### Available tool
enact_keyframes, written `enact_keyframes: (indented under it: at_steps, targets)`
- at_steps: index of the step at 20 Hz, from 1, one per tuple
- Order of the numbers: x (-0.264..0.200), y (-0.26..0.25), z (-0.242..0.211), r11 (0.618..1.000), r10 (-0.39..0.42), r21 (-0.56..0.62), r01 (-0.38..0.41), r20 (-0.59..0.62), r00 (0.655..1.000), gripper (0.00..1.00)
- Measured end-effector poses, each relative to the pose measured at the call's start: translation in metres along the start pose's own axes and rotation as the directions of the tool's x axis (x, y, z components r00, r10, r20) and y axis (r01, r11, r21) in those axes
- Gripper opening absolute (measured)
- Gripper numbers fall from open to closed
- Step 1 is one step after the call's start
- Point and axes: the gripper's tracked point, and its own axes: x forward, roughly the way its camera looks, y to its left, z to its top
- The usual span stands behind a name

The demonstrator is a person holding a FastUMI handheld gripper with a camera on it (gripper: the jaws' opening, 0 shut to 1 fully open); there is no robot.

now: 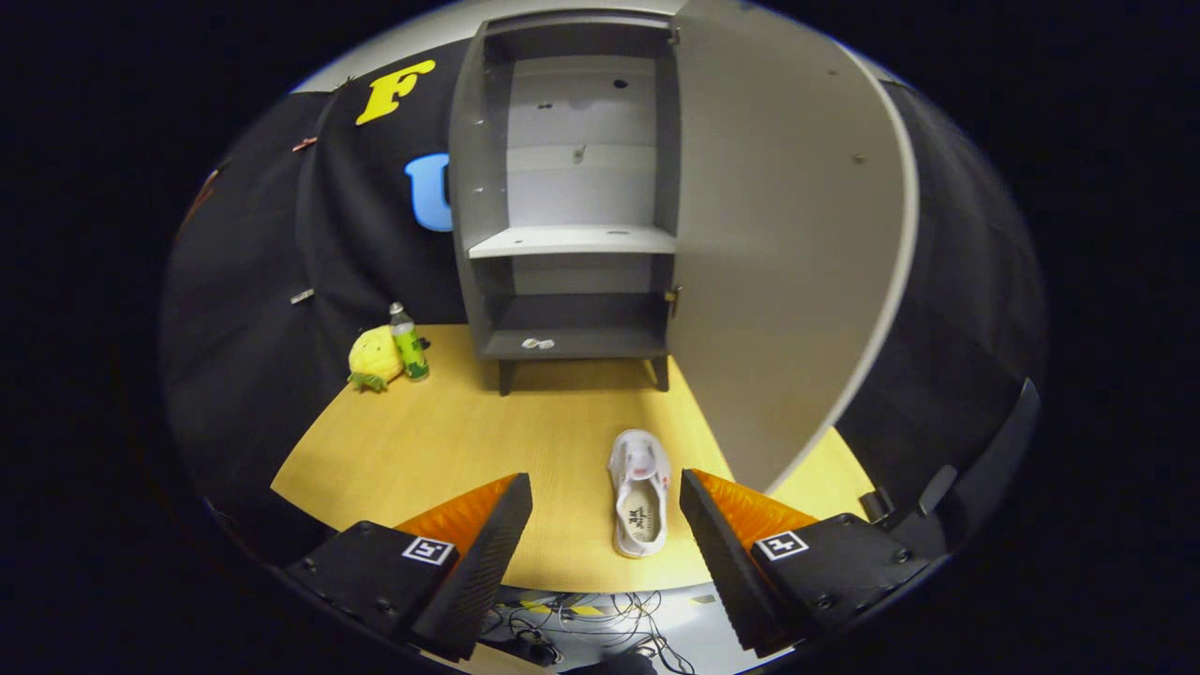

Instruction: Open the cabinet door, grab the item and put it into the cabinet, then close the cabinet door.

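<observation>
1. gripper view: the cabinet (572,187) stands at the far side of the wooden table (431,441) with its door (787,234) swung wide open toward the right, so the opening step looks done and the grab is the step in hand.
2. the gripper (606,525) is spread wide, its fingers gripping nothing.
3. the white shoe (639,492) lies flat on the table near its front edge, between the two fingers and closer to the right one, just short of the open door's lower edge.
4. its long axis runs almost straight away from the gripper toward the cabinet. the toe points at the cabinet, the heel opening faces back.
5. to do the grab well, i judge the gripper should shift a little right to centre on the shoe, come down with the fingers either side of its narrow width, and close across the sides near the collar, not along its length.
6. keep clear of the door edge while lowering.
7. a yellow plush toy (375,358) and a green bottle (409,342) sit well apart at the far left, no hindrance.
</observation>
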Motion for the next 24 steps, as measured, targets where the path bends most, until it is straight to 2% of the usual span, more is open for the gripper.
enact_keyframes:
  at_steps: [8,11,14,17,24]
  targets:
    - [0.114,-0.006,-0.087,0.993,0.069,-0.079,-0.088,-0.211,0.975,0.99]
    - [0.143,-0.017,-0.118,0.988,0.084,-0.097,-0.118,-0.301,0.950,0.99]
    - [0.167,-0.024,-0.135,0.985,0.110,-0.088,-0.150,-0.353,0.929,0.99]
    - [0.189,-0.022,-0.130,0.983,0.142,-0.060,-0.175,-0.360,0.922,0.98]
    - [0.228,-0.030,-0.131,0.992,0.028,-0.107,-0.074,-0.383,0.923,0.96]
